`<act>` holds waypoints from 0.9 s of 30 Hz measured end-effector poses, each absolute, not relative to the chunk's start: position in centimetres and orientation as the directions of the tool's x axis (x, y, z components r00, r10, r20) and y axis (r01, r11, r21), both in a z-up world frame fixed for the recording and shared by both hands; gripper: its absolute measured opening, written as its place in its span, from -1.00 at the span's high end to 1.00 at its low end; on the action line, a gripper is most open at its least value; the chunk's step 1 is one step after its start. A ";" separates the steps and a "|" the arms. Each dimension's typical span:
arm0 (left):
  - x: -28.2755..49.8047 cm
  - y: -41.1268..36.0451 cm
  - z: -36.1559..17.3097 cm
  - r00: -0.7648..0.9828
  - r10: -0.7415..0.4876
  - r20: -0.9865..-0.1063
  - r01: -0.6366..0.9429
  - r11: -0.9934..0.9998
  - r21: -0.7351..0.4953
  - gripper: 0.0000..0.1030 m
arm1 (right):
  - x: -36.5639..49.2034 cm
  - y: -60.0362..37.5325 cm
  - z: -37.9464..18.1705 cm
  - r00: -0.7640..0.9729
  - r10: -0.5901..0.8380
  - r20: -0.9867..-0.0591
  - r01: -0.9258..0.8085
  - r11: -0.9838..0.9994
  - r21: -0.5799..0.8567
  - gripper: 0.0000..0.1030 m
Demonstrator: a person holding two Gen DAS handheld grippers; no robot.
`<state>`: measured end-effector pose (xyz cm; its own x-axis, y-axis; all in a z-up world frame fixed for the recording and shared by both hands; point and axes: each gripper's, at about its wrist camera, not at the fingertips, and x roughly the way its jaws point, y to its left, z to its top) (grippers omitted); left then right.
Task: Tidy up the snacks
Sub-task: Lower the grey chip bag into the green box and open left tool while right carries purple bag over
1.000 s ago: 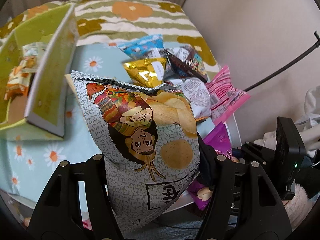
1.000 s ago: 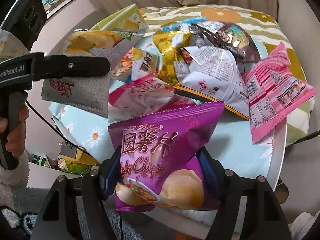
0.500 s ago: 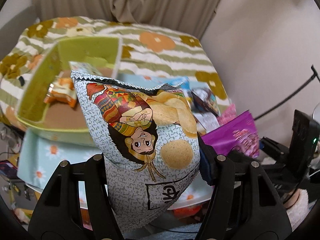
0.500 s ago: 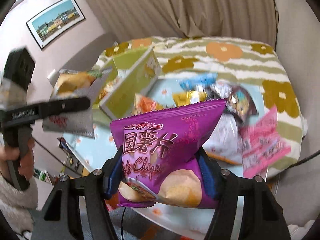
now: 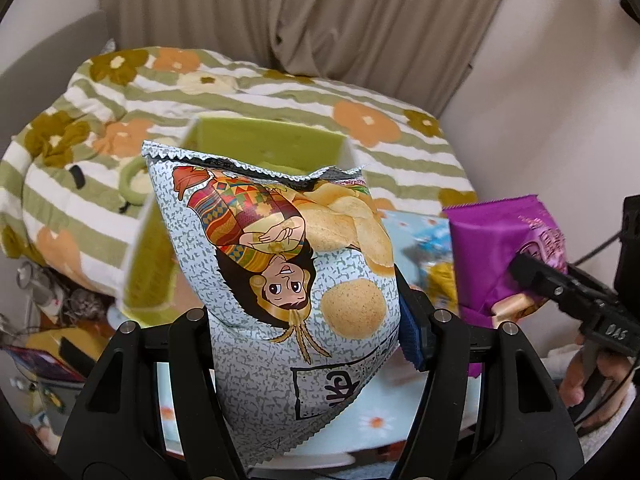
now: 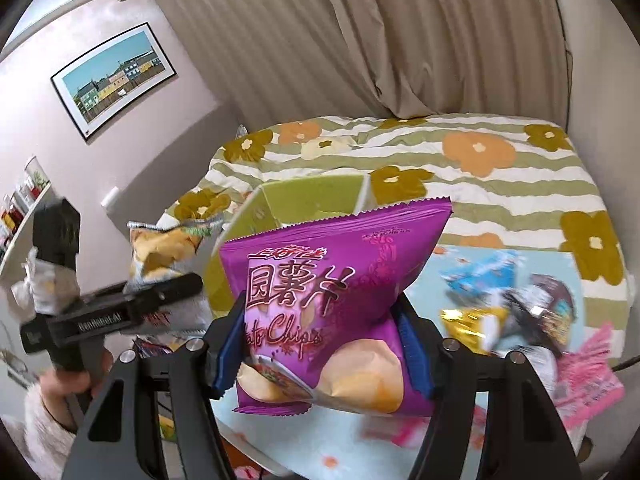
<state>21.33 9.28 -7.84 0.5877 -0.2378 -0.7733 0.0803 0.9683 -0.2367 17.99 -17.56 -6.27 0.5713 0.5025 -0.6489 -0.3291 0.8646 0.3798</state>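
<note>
My left gripper (image 5: 308, 328) is shut on a grey chip bag (image 5: 280, 272) with a cartoon figure, held up in the air before the open green box (image 5: 264, 144). That bag also shows in the right wrist view (image 6: 168, 252) at the left. My right gripper (image 6: 320, 344) is shut on a purple potato chip bag (image 6: 332, 292), lifted above the table; it also shows in the left wrist view (image 5: 500, 248) at the right. The green box shows in the right wrist view (image 6: 308, 196) behind both bags.
Several snack packs lie on the daisy tablecloth (image 6: 400, 432) at the right: blue (image 6: 480, 272), gold (image 6: 468, 324), dark (image 6: 548, 312) and pink (image 6: 584, 384). A flowered striped bed cover (image 6: 500, 172) lies behind, then curtains. A shelf (image 6: 24, 208) hangs on the left wall.
Both grippers have risen and tilted up with their bags. The snack pile has dropped low in both views and the green box has come to the centre behind the bags.
</note>
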 end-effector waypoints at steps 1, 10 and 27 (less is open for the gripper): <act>22.0 10.4 -8.2 0.584 -0.230 -0.778 0.076 0.970 -0.229 -0.17 | 18.6 -16.4 -6.2 0.570 0.503 -0.650 -0.330 0.864 0.380 -0.22; 26.6 16.0 -13.6 0.510 -0.202 -0.836 0.090 0.979 -0.182 -0.17 | 22.1 -8.3 -6.7 0.580 0.438 -0.687 -0.280 0.899 0.336 -0.22; 24.8 17.9 -16.4 0.501 -0.156 -0.851 0.117 0.987 -0.113 -0.91 | 23.8 -3.5 -10.1 0.548 0.312 -0.776 -0.159 0.950 0.270 -0.22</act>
